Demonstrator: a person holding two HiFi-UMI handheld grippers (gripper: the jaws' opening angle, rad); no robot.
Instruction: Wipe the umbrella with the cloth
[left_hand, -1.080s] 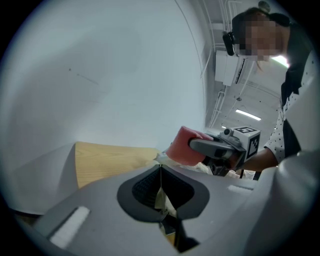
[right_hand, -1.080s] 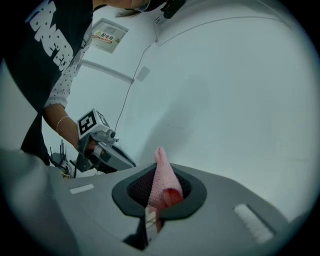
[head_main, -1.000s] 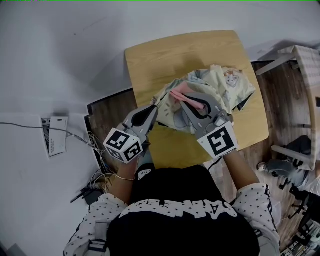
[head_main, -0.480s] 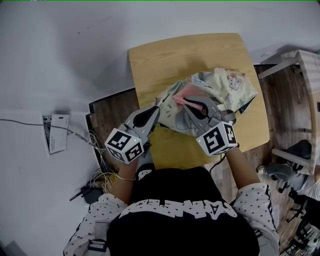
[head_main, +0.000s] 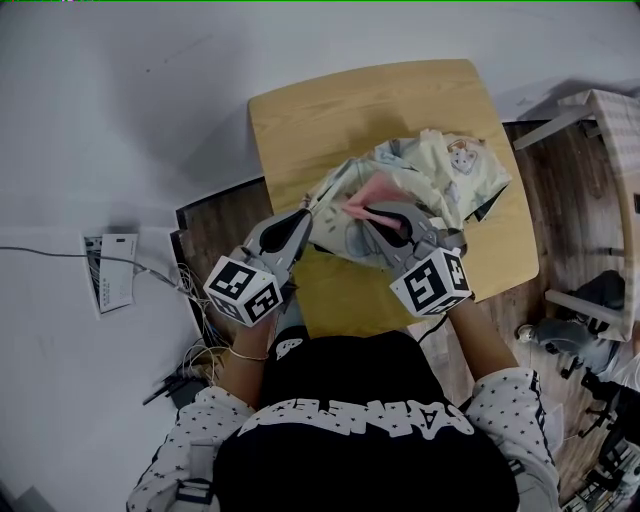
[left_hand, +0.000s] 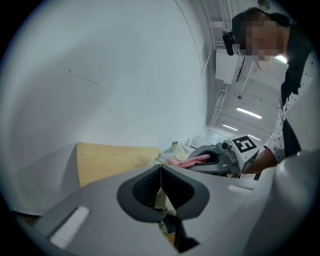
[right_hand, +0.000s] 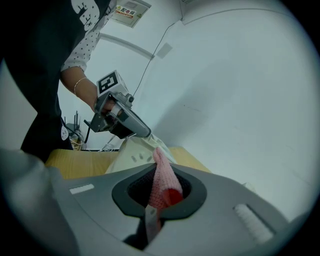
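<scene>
Both tools are closed on material over a light wooden table (head_main: 340, 110) with a smooth top and rounded corners. On the table's near half lies the umbrella (head_main: 440, 165), collapsed into a crumpled heap of cream fabric with a small cartoon print; part of it overhangs the table's right-hand edge. The left gripper (left_hand: 160, 172) has its jaws fully together, and a thin pale fold of the umbrella's canopy is pinched between the ribbed black pads at the heap's left edge. The right gripper (right_hand: 160, 175) sits just beside it, over the middle of the heap, with its jaws clamped on the cloth (right_hand: 162, 182). This is a pink piece with a fine waffle-like weave; it stands up from between the pads as a narrow folded tongue, and in the head view its free end lies on the umbrella fabric. Each gripper carries a white cube (head_main: 245, 290) with black square markers at its rear end.
</scene>
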